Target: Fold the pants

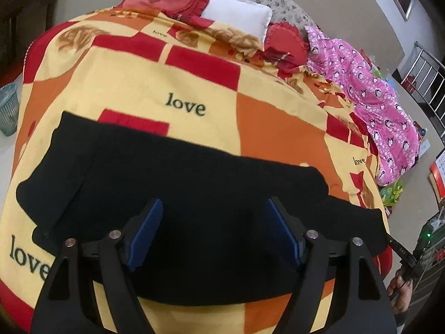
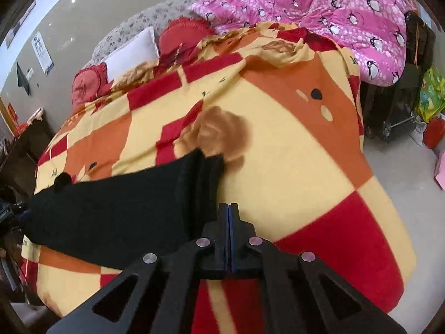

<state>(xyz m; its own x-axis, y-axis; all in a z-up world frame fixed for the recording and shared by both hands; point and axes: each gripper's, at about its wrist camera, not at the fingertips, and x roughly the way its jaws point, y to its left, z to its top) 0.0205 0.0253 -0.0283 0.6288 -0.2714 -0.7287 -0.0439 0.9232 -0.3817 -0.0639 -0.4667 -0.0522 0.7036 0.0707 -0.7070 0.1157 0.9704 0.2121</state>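
The black pants (image 1: 178, 194) lie flat across the bed's blanket (image 1: 133, 83), seemingly folded lengthwise but not shortened. The left gripper (image 1: 212, 233) hovers spread above them; the right gripper (image 2: 229, 222) is clenched empty beside one end.

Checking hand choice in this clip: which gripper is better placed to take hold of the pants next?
Left, probably. The left gripper is open with the black pants spread right under and between its fingers. The right gripper is shut with nothing visible in it, sitting just off the pants' end over the blanket.
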